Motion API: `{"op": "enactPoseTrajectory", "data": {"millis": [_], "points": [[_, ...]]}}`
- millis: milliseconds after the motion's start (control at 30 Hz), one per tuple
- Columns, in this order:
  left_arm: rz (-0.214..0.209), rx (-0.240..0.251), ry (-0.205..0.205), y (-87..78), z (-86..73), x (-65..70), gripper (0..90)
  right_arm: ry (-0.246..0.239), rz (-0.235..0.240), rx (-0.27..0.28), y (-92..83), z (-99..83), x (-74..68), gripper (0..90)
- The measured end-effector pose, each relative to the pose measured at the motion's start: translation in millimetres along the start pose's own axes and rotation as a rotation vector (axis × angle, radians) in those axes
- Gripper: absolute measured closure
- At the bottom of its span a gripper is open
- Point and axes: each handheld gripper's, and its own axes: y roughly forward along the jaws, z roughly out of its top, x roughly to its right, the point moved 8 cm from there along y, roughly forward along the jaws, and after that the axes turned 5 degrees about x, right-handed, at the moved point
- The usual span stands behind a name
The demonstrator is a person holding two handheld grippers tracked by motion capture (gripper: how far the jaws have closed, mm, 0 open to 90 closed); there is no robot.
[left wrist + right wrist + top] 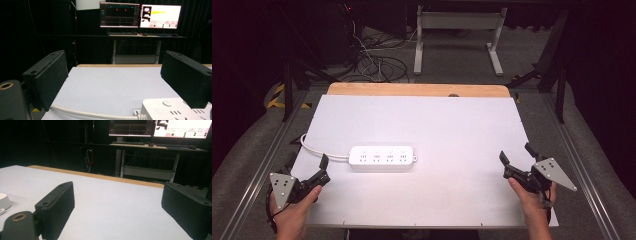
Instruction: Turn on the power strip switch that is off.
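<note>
Now both tools, left point(314, 167) & right point(515, 155), released near table edges, power strip point(382, 158) btwn.

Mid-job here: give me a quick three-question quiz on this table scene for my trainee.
1. True or false: the left gripper is shut on the white cable.
2. Which gripper is nearer the power strip: A) left, B) right gripper?
3. How many socket groups show on the strip's top in the high view?

Key
1. False: its jaws stand open, with nothing between them.
2. A: the strip's end shows close in the left gripper view.
3. Four, in one row.
</note>
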Motion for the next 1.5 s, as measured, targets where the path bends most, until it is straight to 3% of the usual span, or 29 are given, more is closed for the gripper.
{"op": "enactPoseTrajectory", "data": {"millis": [167, 233, 500, 767, 1500], "points": [[-0.001, 0.016, 0.002, -0.1, 5.4, 0.2, 8.2, 0.003, 0.001, -0.004, 0.0, -0.4, -0.2, 12.1], [-0.003, 0.021, 0.025, 0.0, 9.0, 0.8, 8.3, 0.003, 0.002, -0.003, 0.1, -0.4, -0.2, 12.1], [-0.042, 0.045, 0.052, 0.1, 29.5, 13.3, 9.5, 0.003, 0.001, -0.003, 0.3, -0.1, 0.0, 12.1], [-0.059, 0.041, 0.07, 0.7, 34.4, 19.3, 14.1, 0.001, 0.0, -0.002, 0.2, 0.1, 0.2, 12.2], [-0.135, 0.053, 0.037, 8.8, 51.0, 42.5, 21.8, -0.005, 0.0, -0.012, -1.0, -1.4, -0.1, 12.2]]}}
